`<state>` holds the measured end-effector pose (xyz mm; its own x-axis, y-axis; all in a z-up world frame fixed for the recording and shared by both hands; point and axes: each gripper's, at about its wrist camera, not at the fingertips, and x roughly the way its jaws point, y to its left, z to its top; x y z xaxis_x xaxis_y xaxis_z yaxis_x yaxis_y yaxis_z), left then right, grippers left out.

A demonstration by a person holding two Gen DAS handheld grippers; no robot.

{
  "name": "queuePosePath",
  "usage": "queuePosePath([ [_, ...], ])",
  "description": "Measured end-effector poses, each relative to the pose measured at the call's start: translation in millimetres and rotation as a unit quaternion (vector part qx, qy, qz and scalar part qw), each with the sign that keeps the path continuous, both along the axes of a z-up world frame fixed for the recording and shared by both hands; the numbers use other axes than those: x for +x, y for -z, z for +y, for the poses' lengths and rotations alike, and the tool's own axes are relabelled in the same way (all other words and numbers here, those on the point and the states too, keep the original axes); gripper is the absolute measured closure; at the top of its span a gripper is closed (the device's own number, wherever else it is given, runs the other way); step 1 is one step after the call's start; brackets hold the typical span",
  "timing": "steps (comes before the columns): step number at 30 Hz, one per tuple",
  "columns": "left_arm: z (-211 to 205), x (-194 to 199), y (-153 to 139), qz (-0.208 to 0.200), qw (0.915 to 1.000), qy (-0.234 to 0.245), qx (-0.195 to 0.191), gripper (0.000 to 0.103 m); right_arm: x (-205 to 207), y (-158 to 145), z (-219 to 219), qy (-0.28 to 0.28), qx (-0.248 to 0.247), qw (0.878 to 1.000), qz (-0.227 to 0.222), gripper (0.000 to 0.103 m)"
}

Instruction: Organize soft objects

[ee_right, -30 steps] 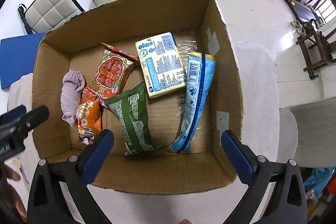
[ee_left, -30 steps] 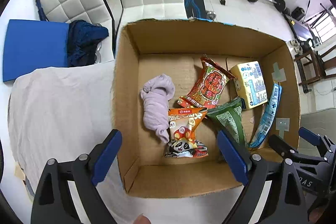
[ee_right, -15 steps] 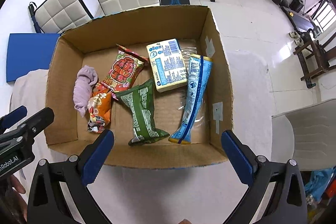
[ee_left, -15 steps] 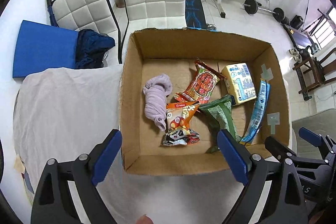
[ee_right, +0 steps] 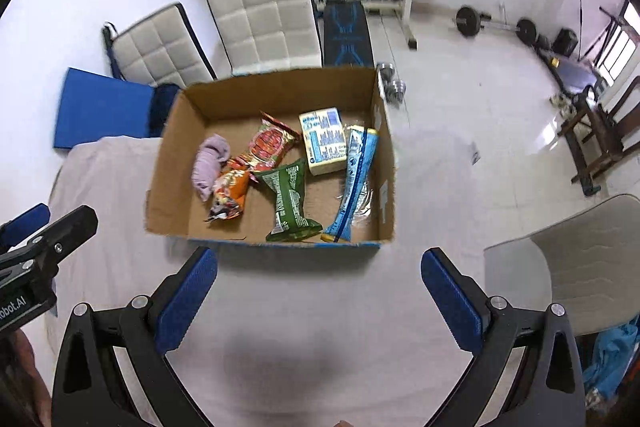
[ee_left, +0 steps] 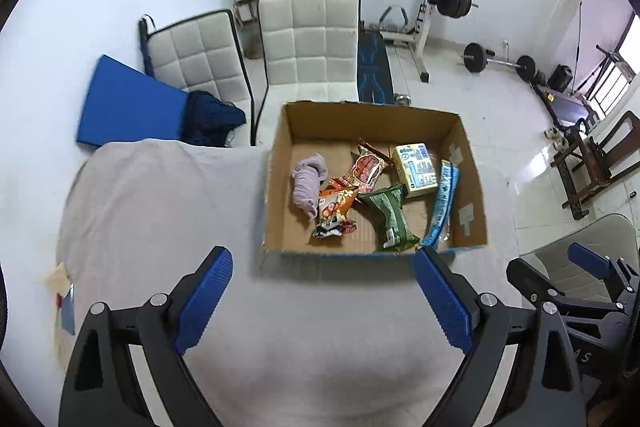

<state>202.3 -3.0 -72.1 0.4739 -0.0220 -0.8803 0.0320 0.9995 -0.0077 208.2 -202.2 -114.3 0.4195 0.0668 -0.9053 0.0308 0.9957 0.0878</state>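
Cardboard box [ee_left: 276, 187] on the cloth-covered table [ee_left: 160, 211], already holding every soft item in view.

Judging by the bare cloth, little seems left to gather. Inside lie a yellow pack [ee_right: 323, 141], a long blue pouch [ee_right: 354, 175], a green bag [ee_right: 289, 201], a red snack bag [ee_right: 269, 147], an orange one [ee_right: 228, 195] and a rolled lilac cloth [ee_right: 210, 165], loosely overlapping. Left gripper [ee_left: 320, 301] and right gripper [ee_right: 316, 301] hover short of the box, jaws wide, holding nothing.

Left gripper [ee_left: 322, 297] and right gripper [ee_right: 320, 297], jaws wide apart, nothing held
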Motion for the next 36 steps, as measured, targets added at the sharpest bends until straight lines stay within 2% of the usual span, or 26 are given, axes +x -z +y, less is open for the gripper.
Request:
queuePosePath([
  [5, -1.6, -41.8, -36.3, -0.019, 0.9998, 0.001, 0.003, 0.010, -47.4, -42.9, -3.4, -0.004, 0.013, 1.000, -0.027, 0.000],
  [16, -4.0, -101.1, -80.8, -0.041, 0.9991, 0.010, 0.002, 0.010, -133.8, -129.5, 2.4, -0.005, 0.022, 0.997, -0.078, 0.000],
  [24, 6.8, -123.4, -93.2, -0.053, 0.9985, -0.003, 0.006, 0.010, -170.9, -151.4, 10.7, -0.015, 0.018, 0.997, -0.079, 0.000],
  [34, 11.1, -120.1, -94.5, -0.072, 0.9973, -0.016, 0.003, 0.009, -168.3, -163.8, 10.2, 0.003, -0.006, 0.995, -0.102, 0.000],
  [36, 12.1, -118.9, -94.7, -0.072, 0.9972, -0.017, 0.003, 0.003, -164.2, -165.3, 8.5, 0.006, -0.007, 0.994, -0.106, 0.000],
])
